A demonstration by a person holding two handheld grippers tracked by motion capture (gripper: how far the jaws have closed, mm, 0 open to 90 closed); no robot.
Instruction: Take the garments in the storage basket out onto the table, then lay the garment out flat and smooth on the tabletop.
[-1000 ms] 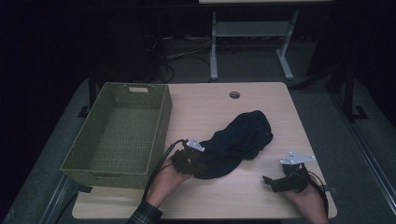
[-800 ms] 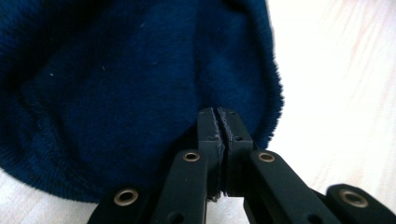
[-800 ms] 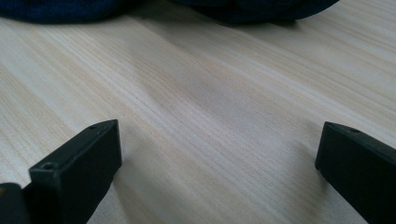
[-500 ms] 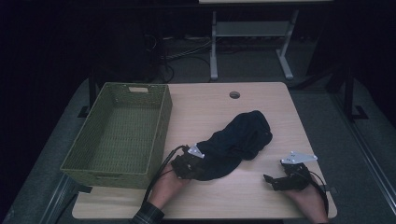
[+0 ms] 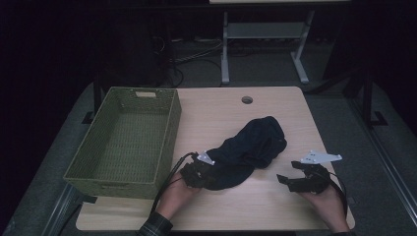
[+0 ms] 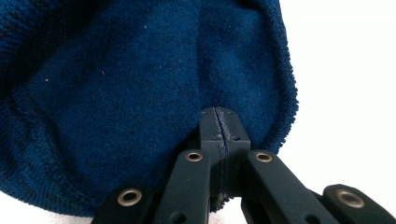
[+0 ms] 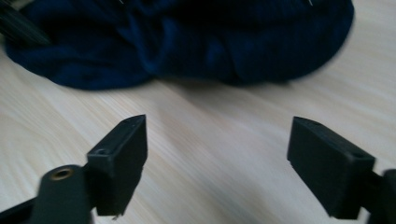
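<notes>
Since the earlier frame, the right hand-held gripper (image 5: 287, 180) has risen slightly, its jaws narrowing yet apart, nothing between. One left hand-held gripper (image 5: 193, 173) clamps one navy cloth (image 5: 248, 150) mid-bench (image 5: 216, 108); one green basket (image 5: 129, 142) sits left; dark room beyond.

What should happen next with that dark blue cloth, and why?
Probably lift the cloth toward the basket. The left hand-held gripper is shut on the cloth's edge, and the basket stands right beside it. The right hand-held gripper is open, holding nothing.
</notes>
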